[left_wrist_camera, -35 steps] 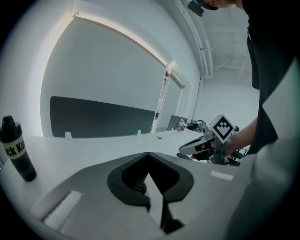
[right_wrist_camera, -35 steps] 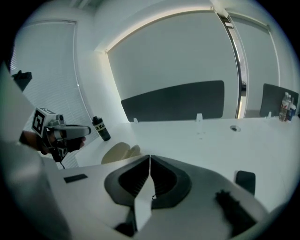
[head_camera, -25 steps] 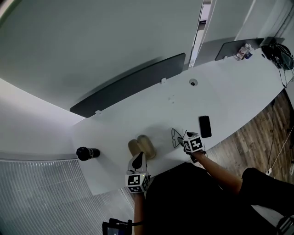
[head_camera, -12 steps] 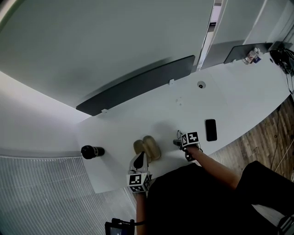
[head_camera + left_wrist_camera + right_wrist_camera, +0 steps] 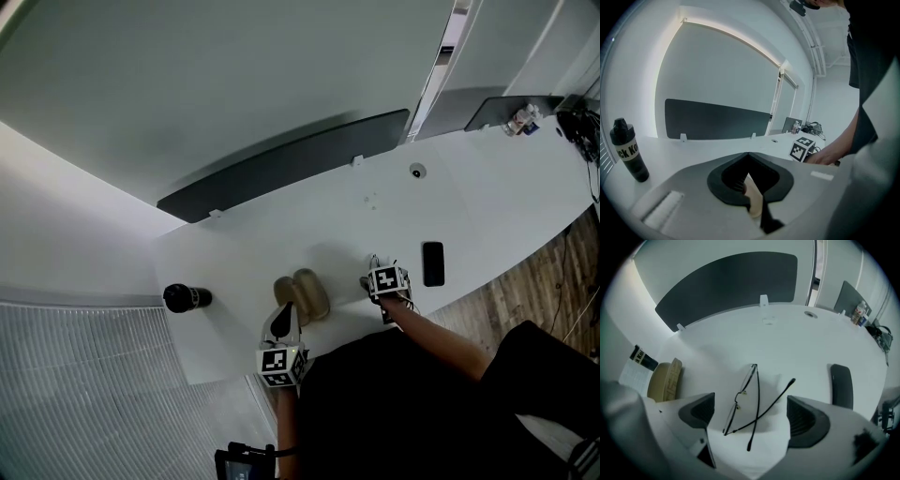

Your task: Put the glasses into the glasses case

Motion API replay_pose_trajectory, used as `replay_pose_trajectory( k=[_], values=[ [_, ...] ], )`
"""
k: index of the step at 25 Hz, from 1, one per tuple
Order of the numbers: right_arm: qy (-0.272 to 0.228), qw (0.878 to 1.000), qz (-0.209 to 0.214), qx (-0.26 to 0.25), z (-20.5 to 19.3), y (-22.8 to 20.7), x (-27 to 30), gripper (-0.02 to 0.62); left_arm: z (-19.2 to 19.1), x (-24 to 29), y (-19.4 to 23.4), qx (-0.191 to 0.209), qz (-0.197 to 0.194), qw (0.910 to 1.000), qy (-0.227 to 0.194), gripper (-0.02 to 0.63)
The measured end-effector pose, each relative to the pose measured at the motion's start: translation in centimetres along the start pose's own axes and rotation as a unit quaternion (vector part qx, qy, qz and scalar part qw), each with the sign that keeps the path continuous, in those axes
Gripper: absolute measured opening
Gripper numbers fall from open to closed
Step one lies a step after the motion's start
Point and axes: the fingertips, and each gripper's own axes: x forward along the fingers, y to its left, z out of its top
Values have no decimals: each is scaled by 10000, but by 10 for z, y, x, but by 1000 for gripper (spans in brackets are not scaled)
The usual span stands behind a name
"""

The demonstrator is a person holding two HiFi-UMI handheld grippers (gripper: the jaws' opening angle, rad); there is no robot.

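Thin wire-framed glasses (image 5: 747, 401) lie on the white table (image 5: 787, 343) with their arms crossed. My right gripper (image 5: 751, 416) points steeply down over them, jaws wide open; the pads stand on either side without touching the frame. In the head view its marker cube (image 5: 386, 280) hides the glasses. The tan glasses case (image 5: 302, 295) lies open to the left, also seen in the right gripper view (image 5: 665, 380). My left gripper (image 5: 281, 321) is shut on the case's near edge, and a tan strip (image 5: 753, 201) shows between its black pads.
A black bottle (image 5: 186, 298) stands at the table's left end. A black phone (image 5: 432, 263) lies right of the right gripper. A dark divider panel (image 5: 281, 164) runs along the far edge, and a round grommet (image 5: 417, 172) sits in the tabletop. Wooden floor (image 5: 525, 281) lies beyond the table's right edge.
The right gripper has come down over the glasses, which now sit hidden under its cube in the head view. The left gripper has stayed at the case.
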Motion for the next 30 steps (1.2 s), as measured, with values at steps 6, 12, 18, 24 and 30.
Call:
replay_pose_trajectory(
  k=[6, 12, 18, 24, 30],
  values=[
    [145, 9998, -48, 128, -8, -12, 15, 495, -3, -2, 2, -129, 49, 9999, 19, 7],
    [205, 9997, -45, -86, -5, -11, 15, 494, -9, -1, -2, -39, 42, 9999, 116, 7],
    [8, 9995, -306, -95, -10, -21, 11, 494, -9, 11, -12, 204, -196, 9994, 175, 8],
    [-81, 9995, -237, -206, -8, -16, 12, 480, -13, 6, -8, 107, -130, 9994, 306, 8],
    [-346, 9987, -199, -328, -7, -20, 7, 412, -18, 9, -21, 187, -267, 9985, 449, 8]
  ],
)
